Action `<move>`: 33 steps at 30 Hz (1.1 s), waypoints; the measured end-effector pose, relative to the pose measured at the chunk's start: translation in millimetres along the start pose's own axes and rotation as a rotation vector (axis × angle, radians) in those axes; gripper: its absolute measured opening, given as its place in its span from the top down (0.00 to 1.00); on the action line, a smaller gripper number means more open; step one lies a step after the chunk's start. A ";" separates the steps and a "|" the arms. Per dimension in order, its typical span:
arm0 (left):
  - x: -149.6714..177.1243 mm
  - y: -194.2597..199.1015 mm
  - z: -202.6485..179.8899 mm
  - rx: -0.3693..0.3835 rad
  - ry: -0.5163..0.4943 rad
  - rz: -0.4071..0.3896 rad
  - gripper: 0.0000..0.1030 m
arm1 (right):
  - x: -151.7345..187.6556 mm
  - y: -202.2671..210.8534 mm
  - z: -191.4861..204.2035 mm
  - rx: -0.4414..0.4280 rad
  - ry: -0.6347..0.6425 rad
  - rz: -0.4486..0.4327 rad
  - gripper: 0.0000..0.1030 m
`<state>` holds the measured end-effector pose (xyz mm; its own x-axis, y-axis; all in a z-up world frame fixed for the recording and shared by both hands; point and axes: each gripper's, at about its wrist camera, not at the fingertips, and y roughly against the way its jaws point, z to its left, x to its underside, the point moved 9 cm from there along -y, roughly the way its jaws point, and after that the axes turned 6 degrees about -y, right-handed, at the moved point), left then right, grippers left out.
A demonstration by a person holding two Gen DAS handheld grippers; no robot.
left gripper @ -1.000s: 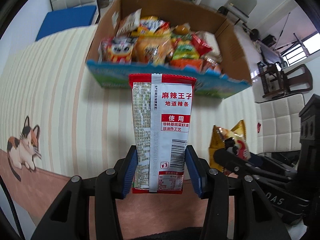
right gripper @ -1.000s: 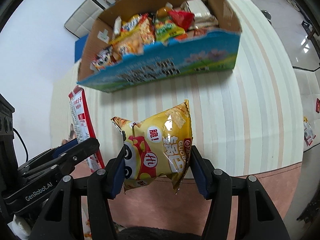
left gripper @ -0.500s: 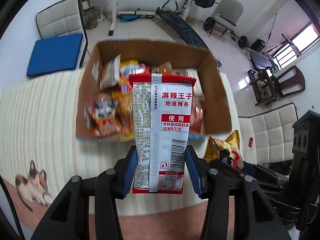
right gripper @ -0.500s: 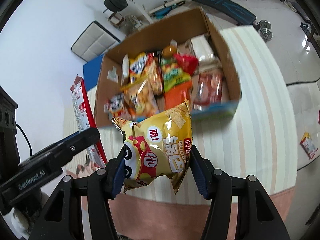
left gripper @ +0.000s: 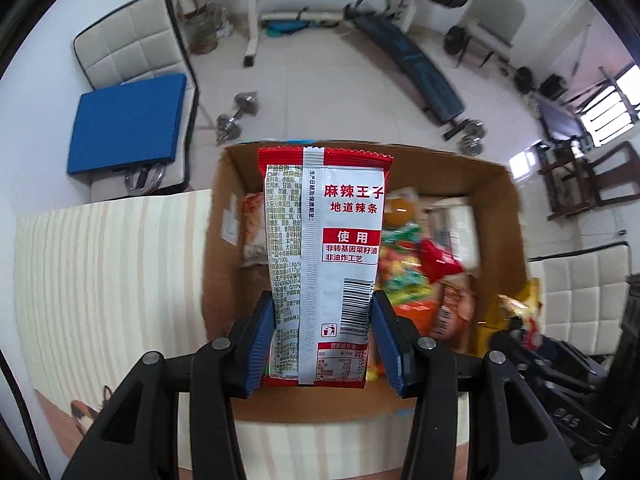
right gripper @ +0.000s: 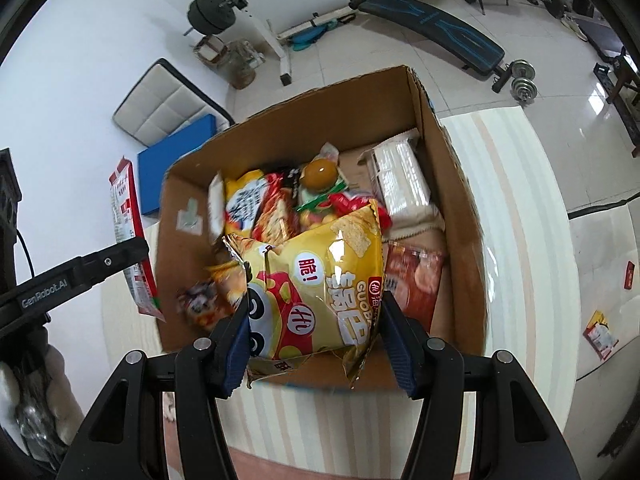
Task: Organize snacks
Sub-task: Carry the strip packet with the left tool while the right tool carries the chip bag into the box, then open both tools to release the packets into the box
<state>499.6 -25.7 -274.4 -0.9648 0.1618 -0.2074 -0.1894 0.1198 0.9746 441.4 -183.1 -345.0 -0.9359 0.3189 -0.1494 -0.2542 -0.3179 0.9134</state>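
**A:** Status, left side first?

**B:** Left gripper (left gripper: 323, 344) has its jaws clamped on the lower part of a red-and-white snack packet (left gripper: 324, 264). Packet stands upright, back face with barcode toward the camera. It hangs above the left half of the cardboard box (left gripper: 506, 216), not touching the contents as far as I can tell.

**A:** Box?

**B:** Open-topped, sitting on the striped tablecloth (left gripper: 108, 272). Full of mixed snack bags: orange and green ones mid-box, a small red packet (left gripper: 440, 262) right of centre, a white wrapped pack (right gripper: 402, 178) at the box's far right corner.

**A:** Right side?

**B:** Right gripper (right gripper: 316, 340) has its jaws closed on a yellow chip bag (right gripper: 316, 280), gripped by its bottom half, puffed and tilted slightly. It sits above the near edge of the box, over the middle. Clearance to the bags under it: cannot tell.

**A:** Anything outside the box?

**B:** One small packet (right gripper: 600, 330) on the floor, well right of the box. Weight bench (right gripper: 432, 20) beyond the box.
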 end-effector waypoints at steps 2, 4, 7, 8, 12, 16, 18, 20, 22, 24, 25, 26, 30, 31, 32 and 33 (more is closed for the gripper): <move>-6.4 -18.2 8.4 -0.018 -0.005 0.045 0.56 | -7.1 -10.9 -2.0 0.022 -0.002 0.008 0.41; -9.3 -33.4 16.4 -0.033 0.002 0.082 0.56 | -11.6 -21.7 -4.8 0.038 -0.007 0.020 0.41; -7.8 -49.9 25.6 -0.043 0.007 0.131 0.56 | -15.3 -34.5 -9.7 0.069 -0.003 0.034 0.41; -7.1 -56.4 28.2 -0.051 0.004 0.148 0.56 | -16.1 -38.7 -11.5 0.079 -0.003 0.040 0.41; 0.8 -71.9 35.0 -0.074 0.006 0.202 0.54 | -19.6 -50.7 -17.3 0.104 -0.007 0.054 0.40; 5.6 -83.3 38.9 -0.084 0.008 0.247 0.54 | -21.7 -59.1 -20.5 0.129 -0.003 0.068 0.40; 8.5 -86.7 39.4 -0.085 0.012 0.262 0.54 | -22.2 -62.7 -22.0 0.146 -0.001 0.074 0.39; 9.7 -88.1 39.8 -0.085 0.015 0.268 0.54 | -22.0 -63.9 -23.5 0.155 -0.001 0.081 0.38; 10.9 -88.8 39.8 -0.078 0.022 0.271 0.54 | -21.6 -65.0 -24.4 0.166 0.001 0.091 0.38; 12.4 -90.8 40.7 -0.079 0.026 0.277 0.53 | -20.6 -66.2 -26.0 0.174 -0.002 0.102 0.38; 12.5 -91.1 40.9 -0.074 0.029 0.278 0.52 | -20.1 -67.5 -25.2 0.178 -0.002 0.103 0.37; 13.5 -89.8 38.6 -0.072 0.030 0.278 0.50 | -19.6 -68.0 -25.2 0.184 0.000 0.106 0.34; 12.6 -87.3 40.7 -0.062 0.043 0.263 0.42 | -20.6 -68.6 -22.8 0.191 -0.003 0.106 0.18; 12.3 -85.5 41.0 -0.058 0.044 0.257 0.38 | -20.5 -67.6 -22.8 0.189 -0.002 0.107 0.17; 11.7 -83.3 41.6 -0.055 0.046 0.251 0.32 | -20.3 -67.2 -22.1 0.187 -0.002 0.109 0.16; 11.6 -81.1 41.6 -0.054 0.048 0.247 0.27 | -19.9 -66.2 -21.3 0.187 -0.001 0.110 0.15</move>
<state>511.4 7.2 -359.4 -0.9903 0.1332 0.0401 0.0444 0.0298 0.9986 471.6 -187.4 -410.6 -0.9553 0.2921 -0.0450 -0.1010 -0.1793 0.9786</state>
